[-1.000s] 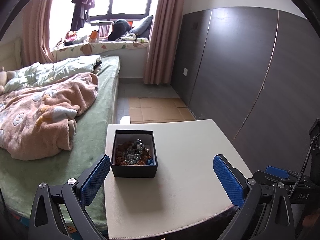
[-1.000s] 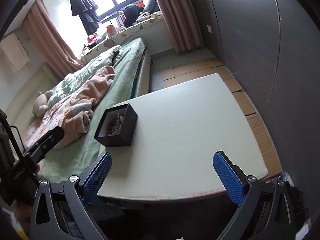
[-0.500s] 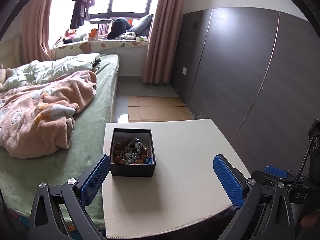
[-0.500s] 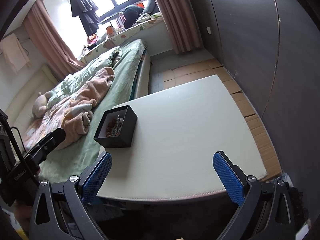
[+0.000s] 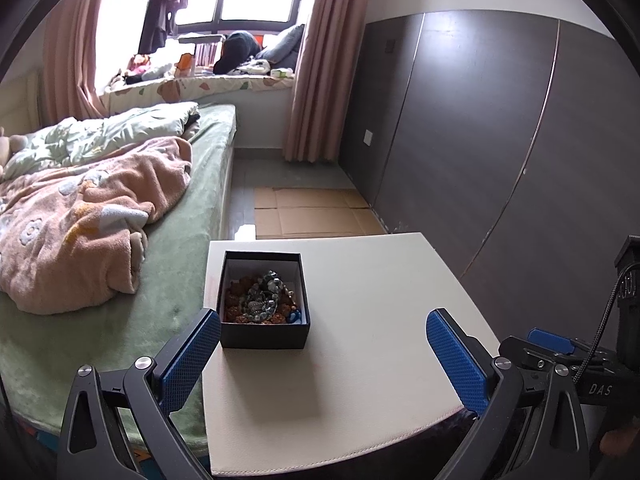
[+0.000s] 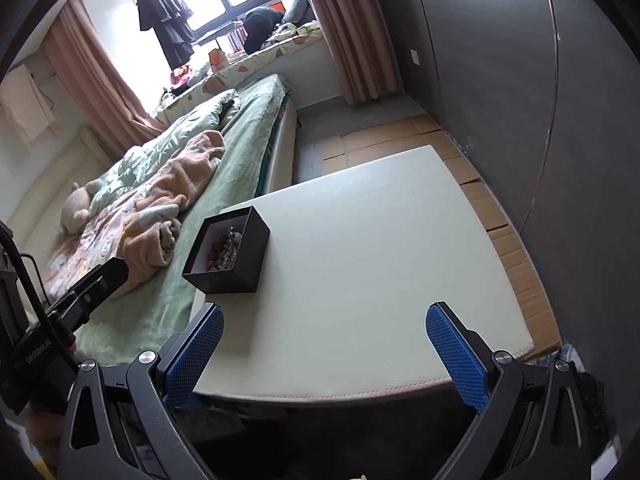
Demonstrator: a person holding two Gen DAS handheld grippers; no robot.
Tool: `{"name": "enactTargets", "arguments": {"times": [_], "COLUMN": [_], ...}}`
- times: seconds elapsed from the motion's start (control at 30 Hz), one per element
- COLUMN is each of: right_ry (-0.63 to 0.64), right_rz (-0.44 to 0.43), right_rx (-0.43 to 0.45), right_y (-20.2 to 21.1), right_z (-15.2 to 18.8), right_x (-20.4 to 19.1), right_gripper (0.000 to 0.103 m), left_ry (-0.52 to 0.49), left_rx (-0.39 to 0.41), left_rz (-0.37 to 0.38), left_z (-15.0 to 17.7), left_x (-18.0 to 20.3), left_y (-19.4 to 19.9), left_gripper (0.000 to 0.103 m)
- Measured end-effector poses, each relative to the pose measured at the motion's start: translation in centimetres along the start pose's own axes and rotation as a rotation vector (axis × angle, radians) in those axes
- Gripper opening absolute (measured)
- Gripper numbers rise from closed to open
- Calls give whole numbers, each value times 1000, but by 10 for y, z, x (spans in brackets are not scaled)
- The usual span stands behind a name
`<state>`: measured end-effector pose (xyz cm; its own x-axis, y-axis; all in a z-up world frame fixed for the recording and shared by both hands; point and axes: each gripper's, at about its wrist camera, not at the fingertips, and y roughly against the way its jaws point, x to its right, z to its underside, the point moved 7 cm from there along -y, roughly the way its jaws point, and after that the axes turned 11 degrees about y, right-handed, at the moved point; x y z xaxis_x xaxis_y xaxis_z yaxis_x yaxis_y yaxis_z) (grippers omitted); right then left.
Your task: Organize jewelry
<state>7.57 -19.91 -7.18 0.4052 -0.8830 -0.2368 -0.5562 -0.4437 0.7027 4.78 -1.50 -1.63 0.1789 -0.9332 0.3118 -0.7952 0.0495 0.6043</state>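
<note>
Jewelry [image 5: 262, 297], a tangled heap of brown and grey beads, fills the small black open-topped cardboard box [image 5: 264, 334] near the left edge of the cream table [image 5: 380, 300]. Left gripper [image 5: 323, 350] has drifted slightly closer to it, jaws wide and empty; right gripper [image 6: 324, 344] likewise gapes, empty. Individual pieces are probably too knotted to tell apart. Bare tabletop stretches right.

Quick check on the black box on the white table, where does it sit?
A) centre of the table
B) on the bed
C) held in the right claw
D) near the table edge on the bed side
D: the black box, open and full of beaded jewelry, stands on the white table close to the edge next to the bed; both the left claw and the right claw are open and hold nothing.
</note>
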Motion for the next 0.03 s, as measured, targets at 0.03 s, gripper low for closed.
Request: {"name": "enactTargets", "arguments": {"times": [0.03], "right_ry": [0], "right_rz": [0], "right_rx": [0], "right_y": [0], "right_z": [0], "right_x": [0], "right_gripper": [102], "left_ry": [0], "left_rx": [2], "left_rz": [3], "left_z": [0], "left_x": [0], "left_y": [0], "left_gripper": [103]}}
